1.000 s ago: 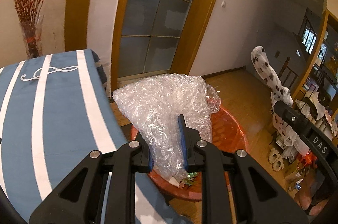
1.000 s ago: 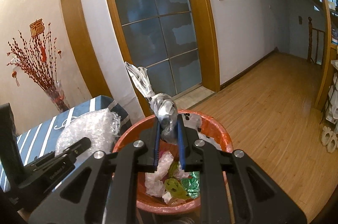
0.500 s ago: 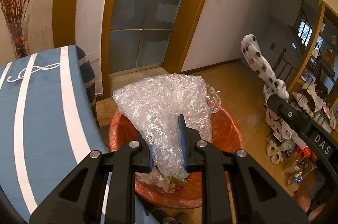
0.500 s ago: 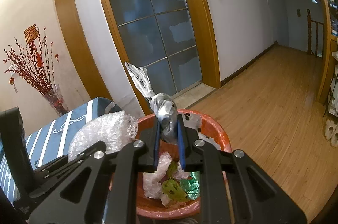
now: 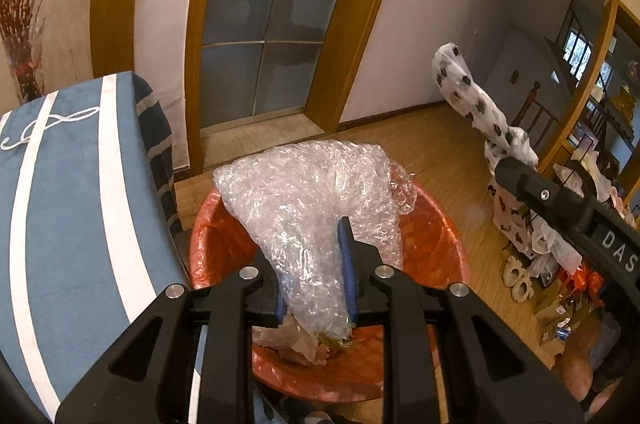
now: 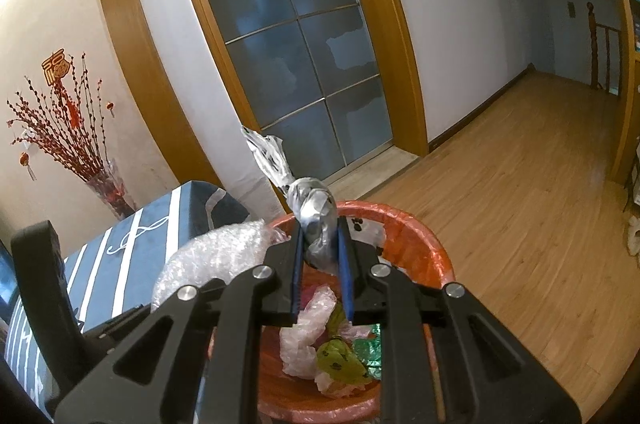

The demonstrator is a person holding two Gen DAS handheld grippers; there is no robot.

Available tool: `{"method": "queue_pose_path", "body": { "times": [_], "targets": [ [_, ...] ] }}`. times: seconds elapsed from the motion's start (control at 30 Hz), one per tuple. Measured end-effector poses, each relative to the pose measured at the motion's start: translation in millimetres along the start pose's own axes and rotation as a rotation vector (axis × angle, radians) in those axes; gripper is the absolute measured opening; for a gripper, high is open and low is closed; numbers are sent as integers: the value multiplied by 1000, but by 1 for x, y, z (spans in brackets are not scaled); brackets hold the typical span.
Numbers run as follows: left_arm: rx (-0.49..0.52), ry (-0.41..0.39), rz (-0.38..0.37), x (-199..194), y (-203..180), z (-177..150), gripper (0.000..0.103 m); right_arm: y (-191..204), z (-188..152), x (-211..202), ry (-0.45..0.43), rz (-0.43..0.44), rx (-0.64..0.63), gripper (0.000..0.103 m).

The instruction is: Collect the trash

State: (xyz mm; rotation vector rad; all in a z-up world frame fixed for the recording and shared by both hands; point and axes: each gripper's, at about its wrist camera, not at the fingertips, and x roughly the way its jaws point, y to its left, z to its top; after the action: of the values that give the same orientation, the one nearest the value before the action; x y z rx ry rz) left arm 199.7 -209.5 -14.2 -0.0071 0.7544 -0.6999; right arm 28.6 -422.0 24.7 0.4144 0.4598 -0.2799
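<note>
My left gripper (image 5: 312,264) is shut on a crumpled wad of clear bubble wrap (image 5: 316,191) and holds it over the orange-lined trash bin (image 5: 436,236). My right gripper (image 6: 320,244) is shut on a knotted white plastic bag with black spots (image 6: 314,212) and holds it over the same bin (image 6: 416,228). The spotted bag also shows in the left wrist view (image 5: 476,107), above the right gripper's body. The bubble wrap shows in the right wrist view (image 6: 212,256) at the left. Crumpled plastic and a green wrapper (image 6: 340,360) lie inside the bin.
A table with a blue and white striped cloth (image 5: 68,207) stands left of the bin. A glass door (image 6: 292,43) in a wooden frame is behind. A vase of red branches (image 6: 80,151) stands by the wall. Clutter and shoes (image 5: 552,284) lie on the wooden floor at the right.
My left gripper has moved right off the table with the bubble wrap, which now hangs over the bin. My right gripper has stayed over the bin with the spotted bag.
</note>
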Motion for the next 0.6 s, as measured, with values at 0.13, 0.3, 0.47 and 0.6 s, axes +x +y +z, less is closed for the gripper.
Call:
{"method": "queue_pose_path", "body": {
  "times": [0.13,0.3,0.47,0.6],
  "targets": [
    [-14,20,12,5,7,-3,41,-5,-1,6,13,-5,12,31],
    [-34,40,32,7,15,-6,43,-14,-3,5,18,-24,30,42],
    [-43,38,51,1,20,-8,43,-16,-5,-1,17,-43,28,49],
    [-46,23,59,-12,25,-6,43,-12,-7,-12,13,-45,14,52]
  ]
}}
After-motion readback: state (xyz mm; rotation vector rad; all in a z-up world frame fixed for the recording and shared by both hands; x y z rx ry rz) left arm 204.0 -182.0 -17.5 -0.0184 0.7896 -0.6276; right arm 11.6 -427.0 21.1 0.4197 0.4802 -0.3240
